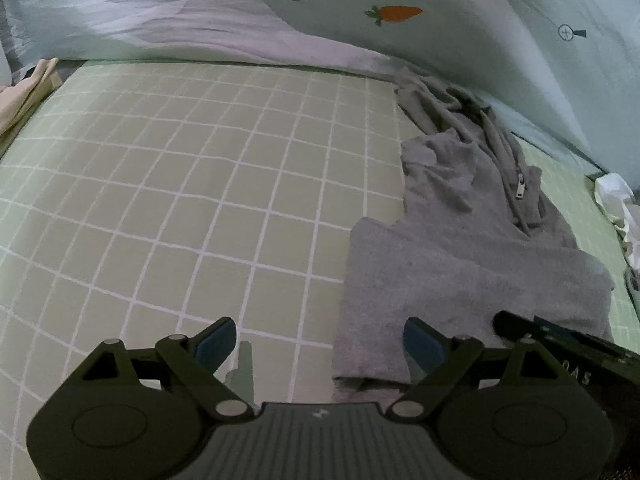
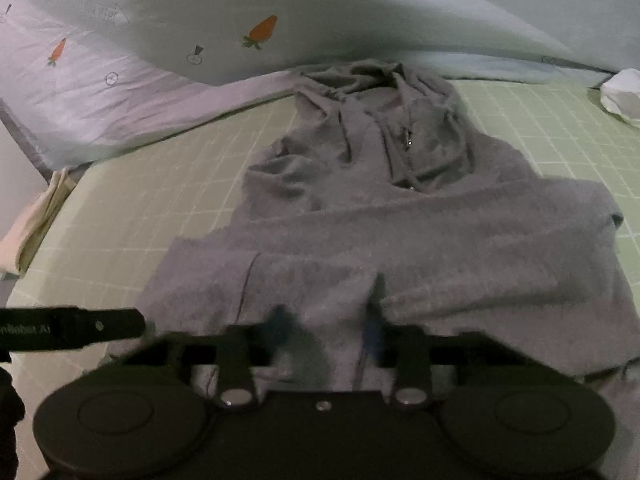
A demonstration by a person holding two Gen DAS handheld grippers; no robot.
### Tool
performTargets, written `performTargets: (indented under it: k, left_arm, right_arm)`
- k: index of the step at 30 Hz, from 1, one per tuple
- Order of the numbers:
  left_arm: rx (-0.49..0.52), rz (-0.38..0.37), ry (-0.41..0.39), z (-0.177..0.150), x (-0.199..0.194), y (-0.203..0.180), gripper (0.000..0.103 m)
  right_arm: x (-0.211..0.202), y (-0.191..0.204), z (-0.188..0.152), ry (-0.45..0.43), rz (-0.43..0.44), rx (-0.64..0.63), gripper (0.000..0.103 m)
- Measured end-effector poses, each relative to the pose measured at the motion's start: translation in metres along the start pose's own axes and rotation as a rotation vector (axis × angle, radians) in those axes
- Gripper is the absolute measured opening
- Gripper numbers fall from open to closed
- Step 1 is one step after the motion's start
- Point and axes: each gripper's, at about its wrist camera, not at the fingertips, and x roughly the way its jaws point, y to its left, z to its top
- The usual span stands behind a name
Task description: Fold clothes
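On checked sheet [image 1: 160, 200]: grey hoodie [image 2: 400, 220] beneath right tongs [image 2: 326, 328], part-open, blurred; left tongs [image 1: 320, 340] wide, empty.

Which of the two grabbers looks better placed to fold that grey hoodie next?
Probably the right gripper: it sits directly over the grey hoodie near its bottom edge. The left gripper is open, mostly over bare checked sheet.

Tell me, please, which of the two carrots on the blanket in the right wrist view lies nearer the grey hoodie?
The bigger carrot, just left of the hoodie hood; the smaller carrot sits far off by the left edge.
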Motion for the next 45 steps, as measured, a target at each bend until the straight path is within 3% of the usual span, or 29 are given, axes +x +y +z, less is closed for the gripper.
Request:
performTargets:
  k: [1, 7, 14, 19, 22, 26, 29, 32, 35, 39, 43, 45]
  left_arm:
    - [0.003, -0.001, 0.000, 0.000, 0.000, -0.002, 0.091]
    - [0.024, -0.008, 0.002, 0.000, 0.003, -0.012, 0.091]
    - [0.054, -0.013, 0.007, 0.001, 0.009, -0.027, 0.091]
    - [0.095, -0.013, 0.003, 0.001, 0.012, -0.039, 0.091]
    - [0.116, -0.009, 0.003, 0.001, 0.015, -0.045, 0.091]
    - [0.130, 0.000, 0.003, 0.001, 0.020, -0.050, 0.091]
    - [0.126, 0.011, 0.013, 0.001, 0.024, -0.049, 0.092]
    - [0.124, 0.018, 0.027, 0.000, 0.028, -0.046, 0.093]
    - [0.136, 0.025, 0.017, 0.000, 0.023, -0.045, 0.093]
    - [0.118, 0.013, 0.006, -0.002, 0.006, -0.036, 0.093]
    - [0.085, 0.011, 0.042, -0.015, -0.010, -0.021, 0.093]
    - [0.076, 0.031, 0.069, -0.027, -0.017, -0.014, 0.093]
  right_arm:
    - [-0.002, -0.001, 0.000, -0.004, 0.006, -0.001, 0.007]
    - [-0.026, -0.011, 0.005, -0.053, 0.028, 0.004, 0.006]
    - [-0.054, -0.033, 0.015, -0.129, -0.030, 0.021, 0.006]
    - [-0.066, -0.065, 0.022, -0.159, -0.124, 0.051, 0.006]
    - [-0.067, -0.091, 0.024, -0.149, -0.178, 0.111, 0.006]
    - [-0.062, -0.121, 0.016, -0.119, -0.189, 0.218, 0.006]
    - [-0.052, -0.129, 0.008, -0.089, -0.226, 0.230, 0.008]
    - [-0.044, -0.128, 0.004, -0.047, -0.273, 0.218, 0.014]
    - [-0.048, -0.124, 0.000, -0.035, -0.314, 0.165, 0.027]
    - [-0.067, -0.119, -0.011, -0.047, -0.359, 0.117, 0.065]
    - [-0.089, -0.123, -0.036, -0.026, -0.347, 0.156, 0.076]
    - [-0.100, -0.125, -0.055, -0.005, -0.333, 0.188, 0.076]
